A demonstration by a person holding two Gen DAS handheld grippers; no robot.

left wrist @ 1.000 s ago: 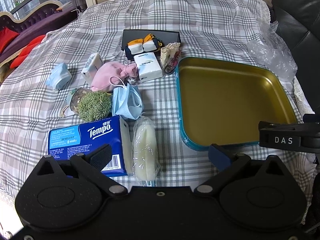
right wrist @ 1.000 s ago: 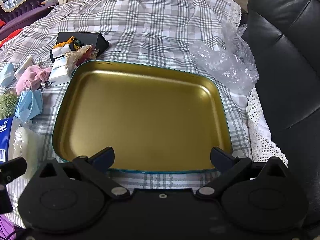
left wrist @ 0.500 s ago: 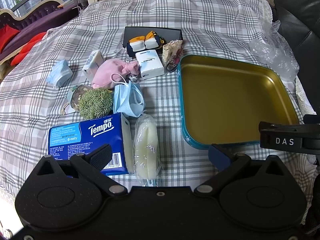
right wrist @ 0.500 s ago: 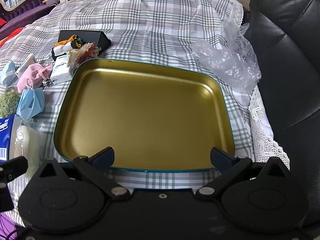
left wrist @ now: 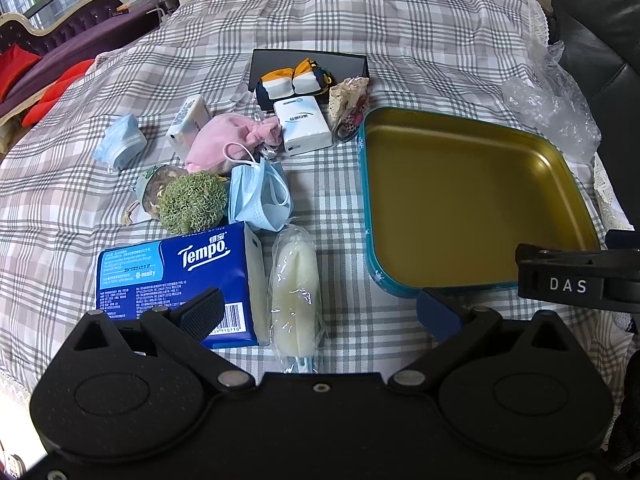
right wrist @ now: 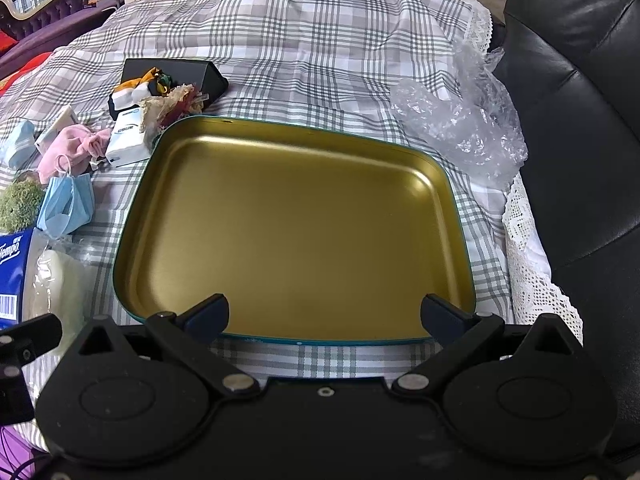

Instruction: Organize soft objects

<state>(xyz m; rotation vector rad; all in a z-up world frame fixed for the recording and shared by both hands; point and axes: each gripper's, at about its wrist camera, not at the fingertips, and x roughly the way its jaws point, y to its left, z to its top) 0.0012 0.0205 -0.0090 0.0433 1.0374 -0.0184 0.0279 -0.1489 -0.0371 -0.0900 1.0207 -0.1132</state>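
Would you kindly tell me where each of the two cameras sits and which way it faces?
Left wrist: rides the left tongs, looking forward over the Tempo pack and the face mask; own open fingers show, plus the right tongs' side.
Right wrist: rides the right tongs, looking into the tray; own open fingers show.
Shared: tray, face mask, Tempo pack, plaid cloth.

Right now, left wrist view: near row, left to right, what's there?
Tempo tissue pack → bagged cream sponge → gold tray → right gripper, only partly in frame.
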